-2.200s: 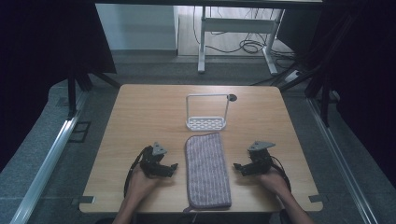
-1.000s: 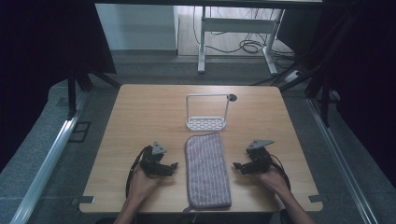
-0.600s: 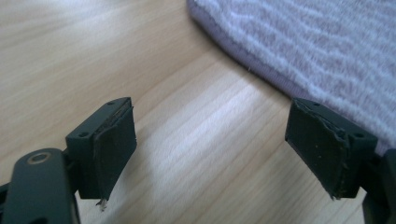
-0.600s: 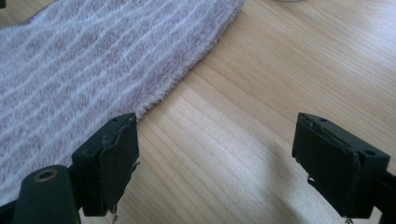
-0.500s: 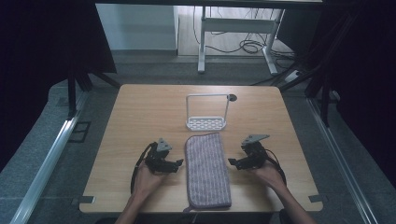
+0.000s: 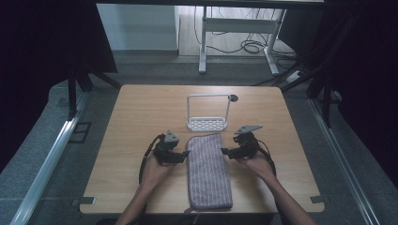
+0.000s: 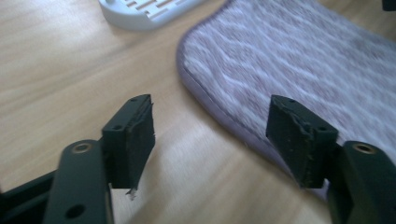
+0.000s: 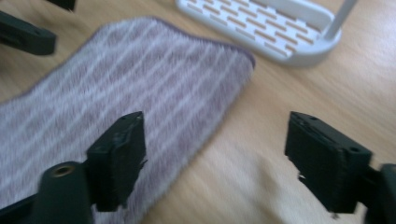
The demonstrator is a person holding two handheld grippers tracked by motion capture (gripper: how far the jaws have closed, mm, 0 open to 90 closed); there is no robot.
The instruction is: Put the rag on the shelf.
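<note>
A purple-grey striped towel (image 6: 209,171) lies folded lengthwise on the wooden table, its far end just short of a white slotted rack (image 6: 207,123). My left gripper (image 6: 185,153) hovers at the towel's far left edge, open. In the left gripper view the towel (image 7: 303,60) has its hem running between the jaws of that gripper (image 7: 215,135), with no pad pressing on it. My right gripper (image 6: 226,151) is open at the far right edge. Its (image 8: 222,158) left jaw stands over the towel (image 8: 140,84), untouched. Both pairs of jaws have just been closing.
The rack (image 8: 271,28) has a tall wire handle and stands close beyond the towel's far end. A round cable hole (image 6: 233,98) sits behind it. The table edge (image 6: 202,212) runs near the towel's front end. Black drapes and a desk frame (image 6: 234,28) lie beyond.
Both grippers have slid inward and away from the person, up to the towel's far corners. Their jaws stand narrower than before. The towel and rack have not moved.
</note>
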